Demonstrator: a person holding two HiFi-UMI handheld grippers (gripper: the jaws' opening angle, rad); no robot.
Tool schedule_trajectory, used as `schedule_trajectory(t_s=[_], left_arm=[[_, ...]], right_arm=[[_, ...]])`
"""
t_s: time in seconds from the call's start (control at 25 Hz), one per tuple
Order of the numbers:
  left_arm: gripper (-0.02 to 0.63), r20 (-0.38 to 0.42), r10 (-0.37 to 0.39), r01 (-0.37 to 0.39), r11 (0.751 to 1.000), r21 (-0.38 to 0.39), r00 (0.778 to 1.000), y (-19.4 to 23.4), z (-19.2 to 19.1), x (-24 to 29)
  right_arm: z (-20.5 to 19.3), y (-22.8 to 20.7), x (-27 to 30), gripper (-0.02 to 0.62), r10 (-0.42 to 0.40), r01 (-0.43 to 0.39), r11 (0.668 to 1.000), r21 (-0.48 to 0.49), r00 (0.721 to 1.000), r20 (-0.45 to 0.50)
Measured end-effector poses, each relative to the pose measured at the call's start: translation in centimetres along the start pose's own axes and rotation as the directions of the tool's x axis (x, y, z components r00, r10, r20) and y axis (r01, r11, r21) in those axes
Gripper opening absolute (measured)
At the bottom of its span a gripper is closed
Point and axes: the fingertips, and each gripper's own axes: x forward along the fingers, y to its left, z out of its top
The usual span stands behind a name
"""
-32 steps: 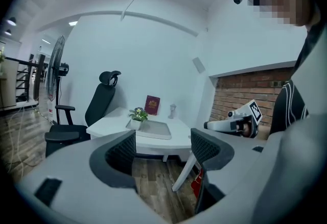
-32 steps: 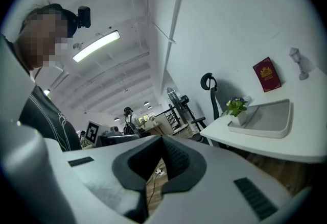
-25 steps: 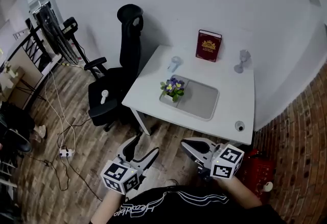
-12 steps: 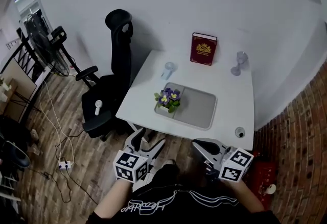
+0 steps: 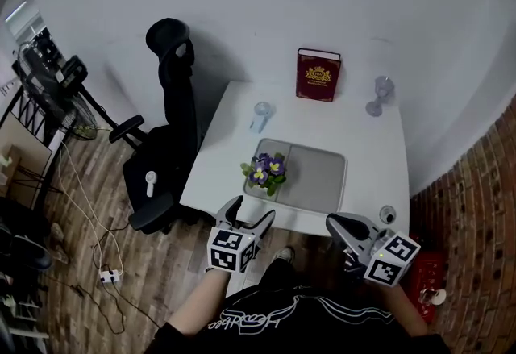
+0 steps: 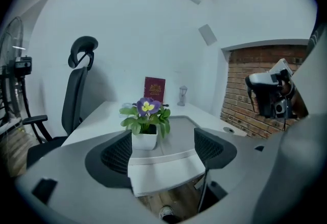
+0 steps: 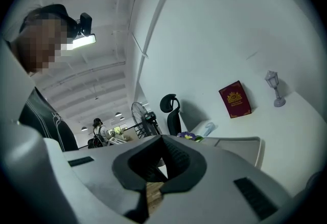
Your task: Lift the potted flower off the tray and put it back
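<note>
The potted flower (image 5: 266, 172), purple blooms in a small white pot, stands on the left end of the grey tray (image 5: 316, 180) on the white table (image 5: 371, 159). In the left gripper view the potted flower (image 6: 146, 125) is straight ahead on the tray (image 6: 179, 131), still some way beyond the jaws. My left gripper (image 5: 248, 214) (image 6: 164, 147) hovers at the table's front edge; its jaws have just been opening, stand wide and hold nothing. My right gripper (image 5: 340, 223) (image 7: 163, 142) is near the front right edge with its jaws together and empty.
A red book (image 5: 318, 76) stands against the wall, with a small glass ornament (image 5: 376, 96) to its right and a pale handheld item (image 5: 259, 114) behind the tray. A black office chair (image 5: 165, 143) stands left of the table. Brick wall (image 5: 476, 207) at the right.
The person has stepped closer to the table. Both grippers have moved forward to its front edge, the left one toward the flower, and the left jaws now stand wider.
</note>
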Motion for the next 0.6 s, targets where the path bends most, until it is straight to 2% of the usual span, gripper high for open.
schedule_trajectory(t_s=[0.12, 0.28, 0.48, 0.6], left_arm=[[0.376, -0.033, 0.028, -0.028, 1.0, -0.005, 0.999, 1.4, -1.4, 2.2], [0.376, -0.018, 0.079, -0.079, 0.997, 0.008, 0.997, 3.2, -2.1, 4.8], [0.376, -0.033, 0.076, -0.075, 0.996, 0.05, 0.997, 4.2, -3.0, 7.4], [0.376, -0.029, 0.068, -0.067, 0.997, 0.049, 0.997, 4.7, -3.2, 8.3]], right_arm=[[0.6, -1.1, 0.5, 0.003, -0.021, 0.021, 1.0, 0.012, 1.0, 0.005], [0.7, -2.3, 0.8, 0.003, -0.044, 0.044, 0.999, 0.014, 0.999, -0.022], [1.5, -4.1, 1.2, 0.003, -0.066, 0.067, 0.998, 0.014, 0.997, -0.027], [1.9, -4.8, 1.4, 0.003, -0.075, 0.076, 0.997, 0.021, 0.997, -0.024]])
